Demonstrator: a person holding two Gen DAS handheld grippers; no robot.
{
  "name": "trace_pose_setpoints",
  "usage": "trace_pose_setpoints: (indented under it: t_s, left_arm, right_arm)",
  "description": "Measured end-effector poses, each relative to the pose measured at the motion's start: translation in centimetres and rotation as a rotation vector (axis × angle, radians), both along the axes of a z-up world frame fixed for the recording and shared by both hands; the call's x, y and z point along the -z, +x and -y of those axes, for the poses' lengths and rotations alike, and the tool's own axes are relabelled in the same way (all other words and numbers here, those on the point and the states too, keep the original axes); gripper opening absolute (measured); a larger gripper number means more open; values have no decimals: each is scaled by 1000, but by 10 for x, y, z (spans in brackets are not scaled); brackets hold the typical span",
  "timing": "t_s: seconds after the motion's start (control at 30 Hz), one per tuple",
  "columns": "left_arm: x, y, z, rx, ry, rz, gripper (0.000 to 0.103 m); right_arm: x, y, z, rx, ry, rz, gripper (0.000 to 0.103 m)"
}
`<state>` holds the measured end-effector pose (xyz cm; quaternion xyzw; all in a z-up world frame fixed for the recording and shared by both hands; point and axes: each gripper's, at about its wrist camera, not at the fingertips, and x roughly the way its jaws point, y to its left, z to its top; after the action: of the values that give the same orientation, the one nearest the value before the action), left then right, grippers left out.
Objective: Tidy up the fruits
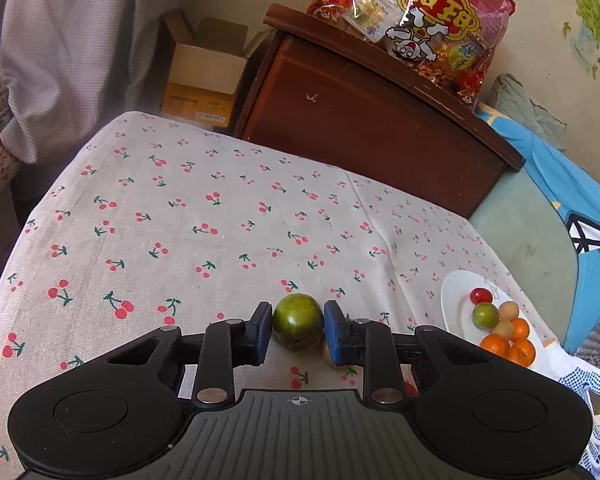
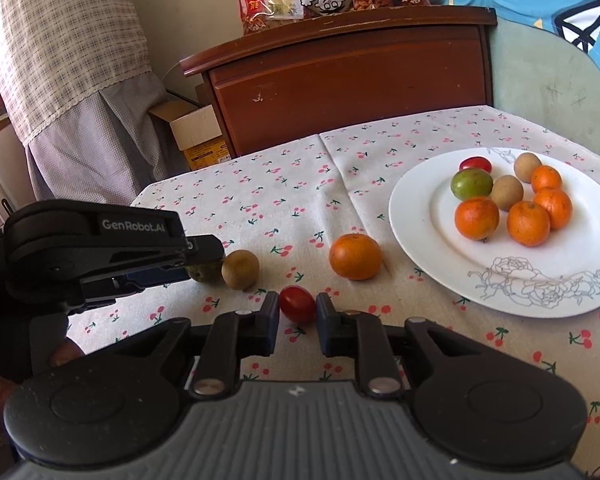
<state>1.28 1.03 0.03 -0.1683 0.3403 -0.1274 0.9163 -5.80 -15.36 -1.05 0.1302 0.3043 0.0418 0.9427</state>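
Note:
In the left wrist view my left gripper (image 1: 297, 326) has its blue pads on both sides of a green round fruit (image 1: 298, 321) that rests on the cherry-print tablecloth (image 1: 180, 220). In the right wrist view my right gripper (image 2: 298, 310) brackets a small red tomato (image 2: 297, 304) on the cloth, pads touching or nearly touching it. An orange (image 2: 355, 256) and a brown longan (image 2: 240, 269) lie loose nearby. The white plate (image 2: 540, 288) at right holds several oranges, two longans, a green fruit and a red tomato. The left gripper shows at the left of the right wrist view (image 2: 204, 264).
A brown wooden cabinet (image 2: 348, 80) with a red snack bag (image 1: 416, 12) stands behind the table. A cardboard box (image 1: 202, 76) sits beside it. A green chair with blue fabric (image 1: 560, 184) is at the right table edge. The plate also shows in the left wrist view (image 1: 456, 304).

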Motion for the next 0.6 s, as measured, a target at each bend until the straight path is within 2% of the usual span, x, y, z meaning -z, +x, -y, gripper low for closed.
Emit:
trace_pose_setpoints:
  t_s: [0.33,0.6]
  left_arm:
    - [-10,-13,-11,-16,12,9,26]
    - [-22,-22,-6,9,9,39,26]
  right_arm:
    - [-12,-14,1,8,-24,21,16]
    - [-16,-21,11,29,-6,22,16]
